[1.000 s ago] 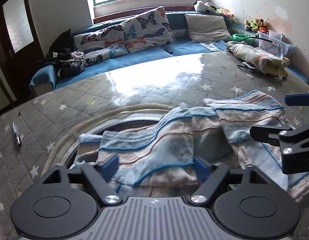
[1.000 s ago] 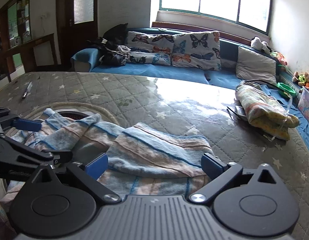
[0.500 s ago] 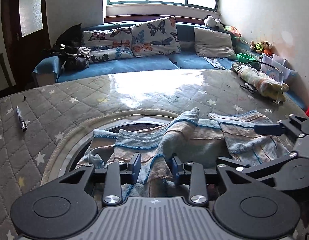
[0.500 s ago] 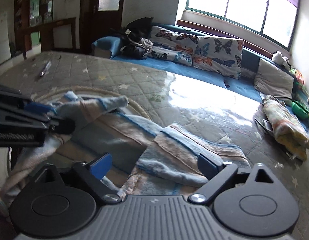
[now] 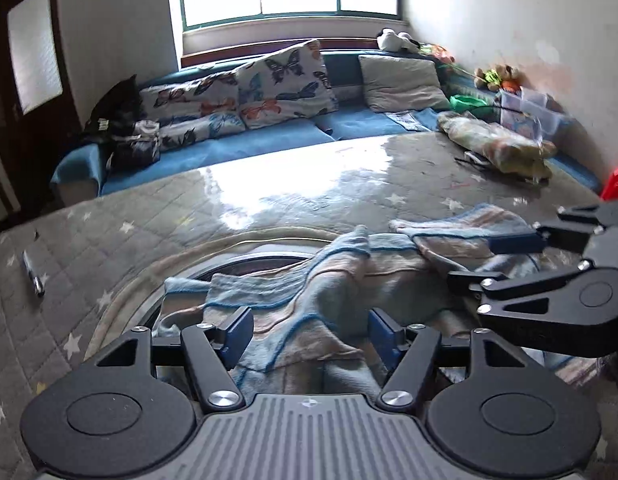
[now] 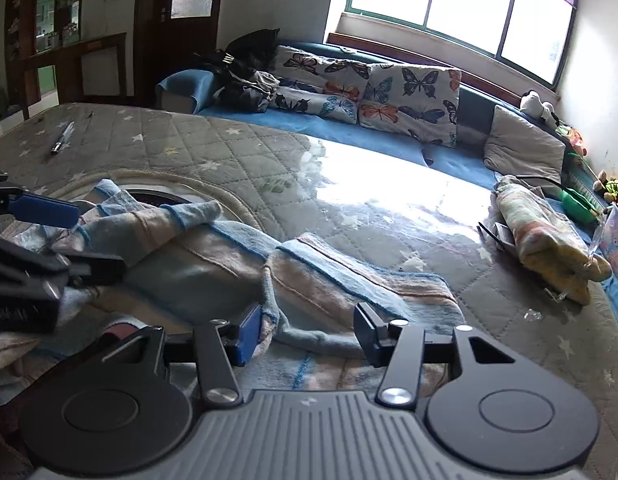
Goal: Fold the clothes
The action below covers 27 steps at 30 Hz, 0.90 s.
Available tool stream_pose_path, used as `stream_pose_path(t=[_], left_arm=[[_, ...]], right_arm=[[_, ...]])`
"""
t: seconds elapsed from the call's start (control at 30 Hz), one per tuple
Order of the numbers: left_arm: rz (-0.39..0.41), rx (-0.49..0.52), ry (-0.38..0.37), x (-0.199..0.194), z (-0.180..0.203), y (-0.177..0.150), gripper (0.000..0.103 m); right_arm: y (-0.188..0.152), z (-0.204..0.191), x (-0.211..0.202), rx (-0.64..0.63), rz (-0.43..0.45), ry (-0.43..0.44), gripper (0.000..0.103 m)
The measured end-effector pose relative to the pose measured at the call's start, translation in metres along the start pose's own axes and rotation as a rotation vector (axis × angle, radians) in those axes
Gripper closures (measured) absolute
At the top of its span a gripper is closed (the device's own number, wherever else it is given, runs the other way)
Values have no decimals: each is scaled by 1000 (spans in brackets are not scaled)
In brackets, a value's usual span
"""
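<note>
Both grippers' jaws gape loose around the rumpled blue-and-tan striped fuzzy cloth, so a pinch could miss.

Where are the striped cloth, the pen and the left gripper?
cloth [image 5: 329,280], left wrist view, raised fold at its middle
pen [image 6: 63,137], right wrist view, middle of its barrel
left gripper [image 5: 311,334], left wrist view, gap midway between its fingertips
</note>
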<state>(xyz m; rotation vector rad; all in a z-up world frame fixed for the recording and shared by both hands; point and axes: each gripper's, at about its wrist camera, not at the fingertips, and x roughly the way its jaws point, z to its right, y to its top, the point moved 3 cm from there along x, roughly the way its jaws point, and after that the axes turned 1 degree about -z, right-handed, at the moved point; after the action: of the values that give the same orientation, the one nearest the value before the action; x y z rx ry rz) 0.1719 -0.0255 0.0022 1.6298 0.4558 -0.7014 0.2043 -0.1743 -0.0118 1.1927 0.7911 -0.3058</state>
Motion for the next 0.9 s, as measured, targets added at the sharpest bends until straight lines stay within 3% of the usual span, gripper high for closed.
stream_pose_path(t=[0.1,0.2,0.27,0.33,0.43,0.5,0.9], left_arm=[[0,47,12,6,6,0,37],[-18,45,21,13,1,-1,62],[-24,14,13,13,-6,-1,70],[-16,-22,-2,8,-15,-1,78],[2,-65,-10,-3,-26,-1,86],[14,-84,1,-11,-33,-2,89],[98,-179,53,-76,-68,-6,94]], right_arm=[[1,-7,7,-16,-5,16,53],[-1,-12,15,-36,-12,43,53],[-3,-12,14,-43,-6,44,58],[-5,-8,10,-36,6,44,77],[-7,2,-5,1,37,46,91],[-8,11,-19,28,66,38,97],[-8,55,-99,138,210,-14,98]])
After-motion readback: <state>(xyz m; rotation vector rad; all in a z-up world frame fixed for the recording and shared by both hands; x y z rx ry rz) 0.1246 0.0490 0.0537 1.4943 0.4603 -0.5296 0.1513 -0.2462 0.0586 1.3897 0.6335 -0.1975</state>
